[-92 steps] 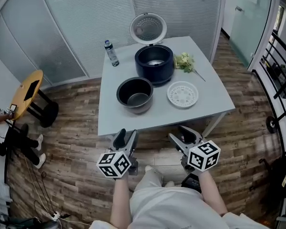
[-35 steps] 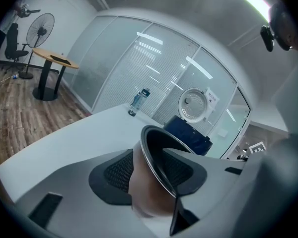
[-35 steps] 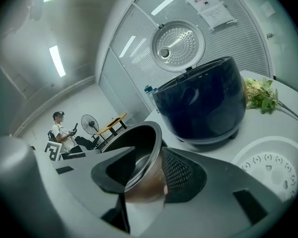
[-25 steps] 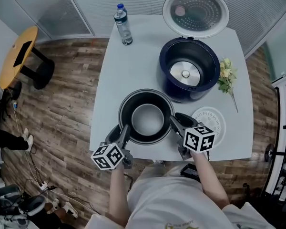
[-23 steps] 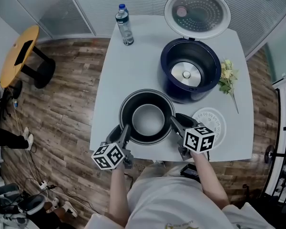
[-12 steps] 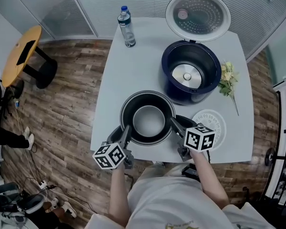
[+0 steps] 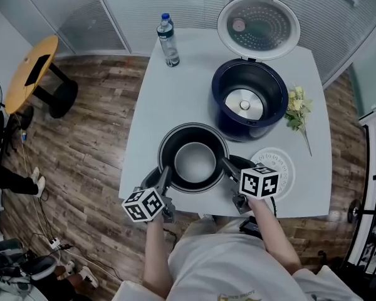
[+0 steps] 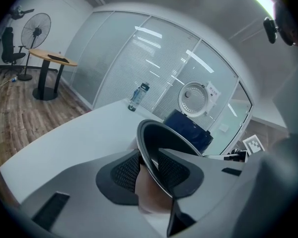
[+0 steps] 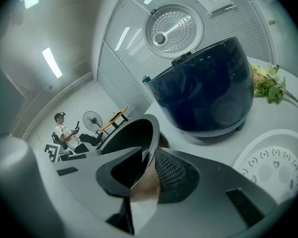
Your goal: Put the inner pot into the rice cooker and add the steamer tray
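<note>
Tongs have moved in on the inner pot [image 7: 194, 163] at the frame's lower centre.
The left tongs [image 7: 163, 175] and right tongs [image 7: 228, 165] are closing, its rim between their pads.

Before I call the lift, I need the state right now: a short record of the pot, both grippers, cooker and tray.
inner pot: empty, upright on the table, nearer the person than the cooker
left gripper: jaws closing, the pot's left rim between them
right gripper: jaws closing, the pot's right rim between them
rice cooker: lid open, no pot inside
steamer tray: flat on the table, right of the pot, untouched
</note>
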Tool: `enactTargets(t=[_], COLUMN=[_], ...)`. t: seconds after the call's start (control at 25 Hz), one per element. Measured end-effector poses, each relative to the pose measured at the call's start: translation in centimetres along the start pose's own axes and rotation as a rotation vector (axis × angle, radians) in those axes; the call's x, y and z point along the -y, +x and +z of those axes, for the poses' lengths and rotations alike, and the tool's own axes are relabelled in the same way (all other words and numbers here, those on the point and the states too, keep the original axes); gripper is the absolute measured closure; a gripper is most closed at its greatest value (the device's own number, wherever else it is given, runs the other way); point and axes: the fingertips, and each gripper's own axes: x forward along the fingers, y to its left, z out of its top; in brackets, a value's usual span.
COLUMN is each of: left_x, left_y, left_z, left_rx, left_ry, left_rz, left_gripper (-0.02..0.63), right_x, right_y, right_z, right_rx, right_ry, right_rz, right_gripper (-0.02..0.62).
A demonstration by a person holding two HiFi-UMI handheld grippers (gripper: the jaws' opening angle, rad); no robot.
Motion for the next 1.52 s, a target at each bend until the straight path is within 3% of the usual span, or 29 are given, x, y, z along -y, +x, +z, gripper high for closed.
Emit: enactTargets(t=[0.28, 0.68, 1.52], left_x=[0.2, 1.6, 5.9], left_y=[-1.5, -3.0, -3.2], left_z=[0.7, 4.3, 12.8], left_rx=[0.041, 0.145, 0.271], left_ry=[-0.034, -0.038, 0.048], left_rz=[0.013, -0.02, -0.102], left_gripper=[0.5, 0.509, 0.515], right_x=[-1.1, -3.6, -6.4], right_y=[-0.5, -1.9, -4.9], right_z=[-0.1, 3.4, 11.0], right_rx=[0.003, 0.08, 0.259], right_ry=[0.002, -0.056, -0.129], right_rz=[0.028, 0.053, 0.078], right_gripper=[0.501, 0.502, 0.502])
